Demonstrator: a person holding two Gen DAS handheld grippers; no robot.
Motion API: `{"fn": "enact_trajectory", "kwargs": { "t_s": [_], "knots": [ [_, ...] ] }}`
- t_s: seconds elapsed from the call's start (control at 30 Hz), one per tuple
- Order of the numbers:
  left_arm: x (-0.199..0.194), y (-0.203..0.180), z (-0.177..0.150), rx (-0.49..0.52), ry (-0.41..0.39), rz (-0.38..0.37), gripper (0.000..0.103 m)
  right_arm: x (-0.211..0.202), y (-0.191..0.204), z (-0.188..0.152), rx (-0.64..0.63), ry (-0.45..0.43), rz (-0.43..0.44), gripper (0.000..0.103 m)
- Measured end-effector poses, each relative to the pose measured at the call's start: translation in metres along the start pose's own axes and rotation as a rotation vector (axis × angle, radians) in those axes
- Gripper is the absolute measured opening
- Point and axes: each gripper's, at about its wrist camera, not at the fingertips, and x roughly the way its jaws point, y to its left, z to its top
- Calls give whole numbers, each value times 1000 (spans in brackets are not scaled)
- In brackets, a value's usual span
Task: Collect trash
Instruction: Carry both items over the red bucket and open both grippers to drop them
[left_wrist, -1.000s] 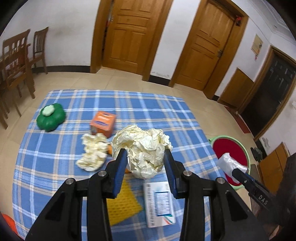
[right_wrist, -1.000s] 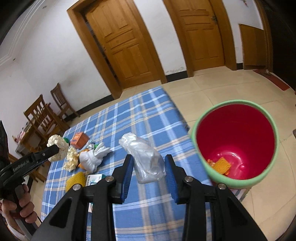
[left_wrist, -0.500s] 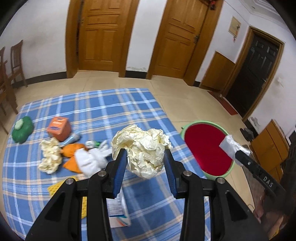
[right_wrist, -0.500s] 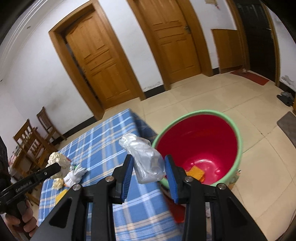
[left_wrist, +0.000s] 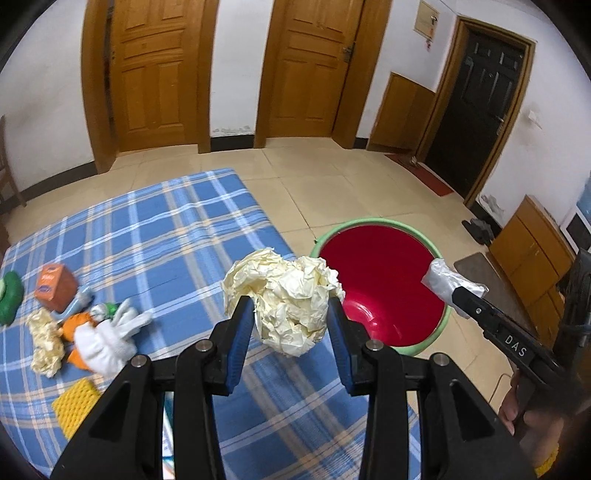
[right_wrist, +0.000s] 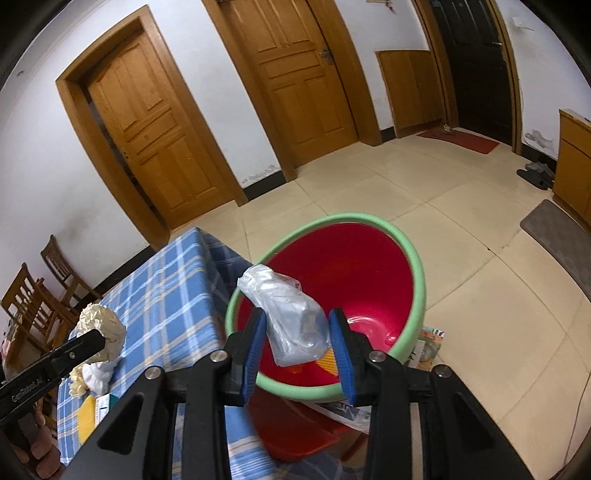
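gripping a crumpled cream paper ball (left_wrist: 286, 299) between both blue pads of the left gripper (left_wrist: 290, 334), held above the near edge of the blue plaid cloth (left_wrist: 177, 236), with the red bin (left_wrist: 380, 284) and its green rim just beside at 2 o'clock. clamping a clear plastic bag (right_wrist: 291, 314) in the right gripper (right_wrist: 297, 341), over the near rim of the bin at 12 o'clock. lying on the cloth at 9 o'clock in the left view: a white glove (left_wrist: 110, 339), an orange box (left_wrist: 55, 286), a smaller paper wad (left_wrist: 44, 341), a yellow sponge (left_wrist: 74, 408).
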Motion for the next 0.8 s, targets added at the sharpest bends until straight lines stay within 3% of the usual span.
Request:
{"fn": "enact_trajectory", "kwargs": {
  "t_s": [0.8],
  "knots": [
    [102,-60,16,144,121,-54,41,36,-42,-10,72,76,-64,38]
  ]
}}
